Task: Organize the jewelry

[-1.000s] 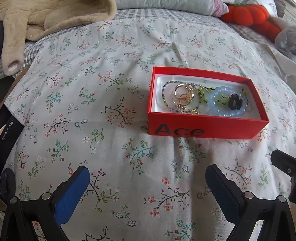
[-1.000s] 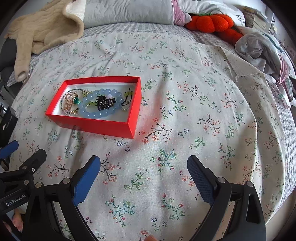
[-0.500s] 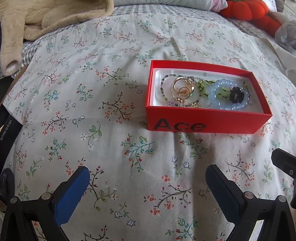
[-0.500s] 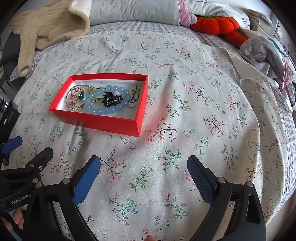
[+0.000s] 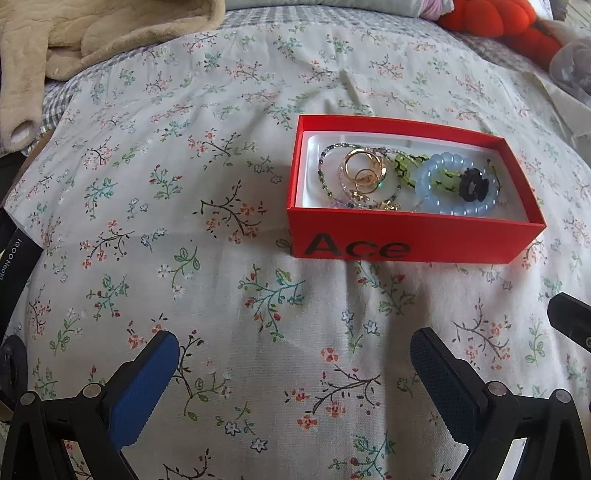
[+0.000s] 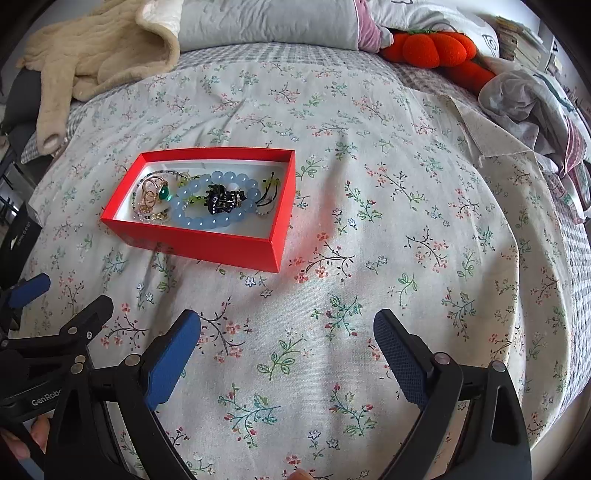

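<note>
A red open box (image 5: pixel 413 248) (image 6: pixel 207 244) marked "Ace" lies on the floral bedspread. Inside it sit gold rings (image 5: pixel 364 170) (image 6: pixel 151 192), a thin beaded strand (image 5: pixel 325 173), a pale blue bead bracelet (image 5: pixel 436 192) (image 6: pixel 192 221), a black hair claw (image 5: pixel 474 184) (image 6: pixel 224 199) and green beads (image 5: pixel 404 164). My left gripper (image 5: pixel 295 363) stands open just short of the box, nothing between its blue pads. The right gripper (image 6: pixel 288 345) is open too, to the right of the box and nearer than it. The left gripper's frame (image 6: pixel 44 332) shows at the right wrist view's left edge.
A beige fleece garment (image 6: pixel 92 55) lies at the far left of the bed. An orange pumpkin plush (image 6: pixel 436 48) and a grey pillow (image 6: pixel 266 22) sit at the back. Crumpled clothes (image 6: pixel 532 99) pile at the right. A black strap (image 5: pixel 14 258) hangs at the left edge.
Both views have drawn back a little and shifted; the box sits slightly lower in the right wrist view. Both grippers stay open and the jewelry has not moved.
</note>
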